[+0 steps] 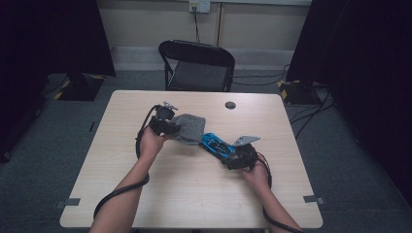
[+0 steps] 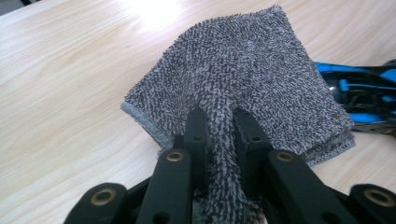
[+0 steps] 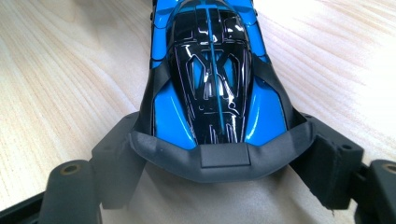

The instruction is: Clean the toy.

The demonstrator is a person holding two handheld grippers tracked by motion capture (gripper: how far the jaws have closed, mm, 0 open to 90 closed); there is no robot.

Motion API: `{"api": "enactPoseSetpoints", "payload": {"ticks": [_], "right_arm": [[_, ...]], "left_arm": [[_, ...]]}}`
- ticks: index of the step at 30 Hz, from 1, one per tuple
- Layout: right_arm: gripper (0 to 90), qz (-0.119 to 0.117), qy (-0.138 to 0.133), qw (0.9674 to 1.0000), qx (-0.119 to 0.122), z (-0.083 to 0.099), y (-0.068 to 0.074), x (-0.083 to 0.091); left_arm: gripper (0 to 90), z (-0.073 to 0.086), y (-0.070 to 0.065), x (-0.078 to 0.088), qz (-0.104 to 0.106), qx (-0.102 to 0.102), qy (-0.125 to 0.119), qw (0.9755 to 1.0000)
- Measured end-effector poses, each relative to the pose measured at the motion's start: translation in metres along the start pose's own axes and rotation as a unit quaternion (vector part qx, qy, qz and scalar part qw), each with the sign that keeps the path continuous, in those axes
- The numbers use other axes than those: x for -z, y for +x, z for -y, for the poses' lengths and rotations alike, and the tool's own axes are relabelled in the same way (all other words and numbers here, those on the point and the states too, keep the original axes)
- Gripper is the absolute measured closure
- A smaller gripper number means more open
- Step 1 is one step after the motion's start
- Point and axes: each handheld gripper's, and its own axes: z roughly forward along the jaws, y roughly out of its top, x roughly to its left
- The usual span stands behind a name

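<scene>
A grey terry cloth hangs folded from my left gripper, whose jaws are shut on a pinched ridge of it. Its far edge lies against the front of a blue and black toy car. My right gripper grips the car's rear end from both sides, the pads pressing on its dark rear bumper. The car rests low over the wooden table, pointing away from that gripper toward the cloth.
A small dark round disc lies near the table's far edge. A black folding chair stands behind the table. Dark curtains and stand bases flank both sides. Cables trail from both grippers toward the near edge.
</scene>
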Motion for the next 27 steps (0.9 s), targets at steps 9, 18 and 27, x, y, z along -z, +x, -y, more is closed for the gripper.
{"api": "enactPoseSetpoints", "payload": {"ticks": [9, 18, 27], "right_arm": [[23.6, 0.0, 0.0, 1.0, 0.0, 0.0, 0.0, 0.0], [23.6, 0.0, 0.0, 1.0, 0.0, 0.0, 0.0, 0.0], [23.6, 0.0, 0.0, 1.0, 0.0, 0.0, 0.0, 0.0]], "left_arm": [[77.6, -0.009, -0.023, -0.001, 0.022, -0.025, -0.009, 0.9994], [77.6, -0.012, -0.043, -0.009, 0.039, -0.047, -0.005, 0.9981], [77.6, -0.021, -0.066, -0.013, 0.051, -0.074, -0.006, 0.996]]}}
